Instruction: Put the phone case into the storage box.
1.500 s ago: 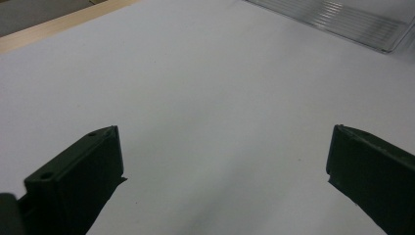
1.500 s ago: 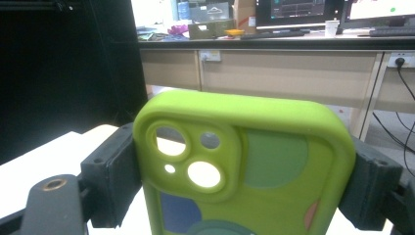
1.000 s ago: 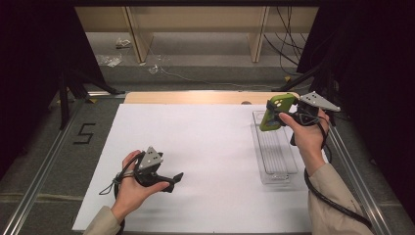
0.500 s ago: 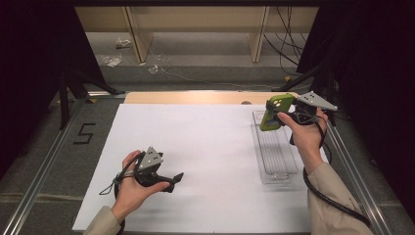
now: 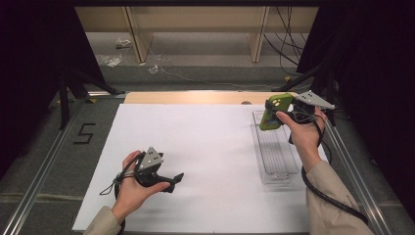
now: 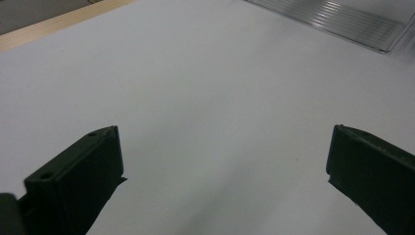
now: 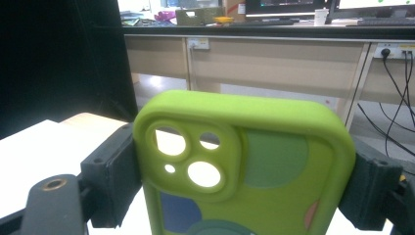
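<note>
The right gripper point(image 5: 277, 111) has a lime-green phone case point(image 5: 272, 111) clamped across its width, jaws spread wide to span it and pressing on both long edges, and it hangs in the air just above the far end of the clear plastic tray point(image 5: 281, 174). From the right gripper view you can see the case point(image 7: 244, 169) upright, camera cutouts at the top, back facing us, so it is square in the grip and not cocked. Looks to me like the tray is where it is headed, and the thing to get right is the tilt: lay the case flat along the tray's length, keep it inside the long walls, and bring it low before letting go so it doesn't bounce off the ribbed floor. The tray is light and clear, so a knock on its rim could shove it sideways on the white sheet point(image 5: 195, 147). Over on the near side, well to the left of the tray, the left gripper point(image 5: 177, 180) rests low on the sheet, jaws wide apart with nothing between them; its own view has the tray's corner point(image 6: 342, 22) up ahead, so it could reach in and steady the tray if needed.
</note>
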`<state>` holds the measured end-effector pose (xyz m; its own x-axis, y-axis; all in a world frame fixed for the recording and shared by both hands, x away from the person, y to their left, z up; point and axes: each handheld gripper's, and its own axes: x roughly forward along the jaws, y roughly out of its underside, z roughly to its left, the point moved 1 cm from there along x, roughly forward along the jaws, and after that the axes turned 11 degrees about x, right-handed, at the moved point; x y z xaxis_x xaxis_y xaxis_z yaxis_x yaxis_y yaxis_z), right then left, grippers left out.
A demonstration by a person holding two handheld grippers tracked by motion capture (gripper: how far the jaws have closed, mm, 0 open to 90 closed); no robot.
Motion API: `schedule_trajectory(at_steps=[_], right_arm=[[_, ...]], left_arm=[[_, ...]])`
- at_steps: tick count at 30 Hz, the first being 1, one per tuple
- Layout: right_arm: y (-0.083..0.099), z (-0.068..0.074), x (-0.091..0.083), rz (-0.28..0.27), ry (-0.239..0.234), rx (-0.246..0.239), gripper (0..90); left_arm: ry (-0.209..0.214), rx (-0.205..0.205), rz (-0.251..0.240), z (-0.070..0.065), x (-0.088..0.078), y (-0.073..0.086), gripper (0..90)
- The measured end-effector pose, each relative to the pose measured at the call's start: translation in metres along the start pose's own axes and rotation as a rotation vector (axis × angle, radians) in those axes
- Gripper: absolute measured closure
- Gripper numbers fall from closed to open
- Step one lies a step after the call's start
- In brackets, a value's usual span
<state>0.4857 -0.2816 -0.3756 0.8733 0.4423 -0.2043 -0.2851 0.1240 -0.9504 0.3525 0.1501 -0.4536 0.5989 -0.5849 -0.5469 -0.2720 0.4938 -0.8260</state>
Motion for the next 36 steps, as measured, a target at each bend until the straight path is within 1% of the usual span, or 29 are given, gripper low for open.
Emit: schedule_trajectory(at_steps=[23,36], right_arm=[[0.001,0.003,0.017,0.016,0.015,-0.013,17.9],[0.002,0.001,0.026,0.030,0.035,-0.023,17.9]], left_arm=[[0.000,-0.002,0.000,0.000,0.000,0.000,0.0],[0.000,-0.001,0.001,0.000,0.000,0.000,0.0]])
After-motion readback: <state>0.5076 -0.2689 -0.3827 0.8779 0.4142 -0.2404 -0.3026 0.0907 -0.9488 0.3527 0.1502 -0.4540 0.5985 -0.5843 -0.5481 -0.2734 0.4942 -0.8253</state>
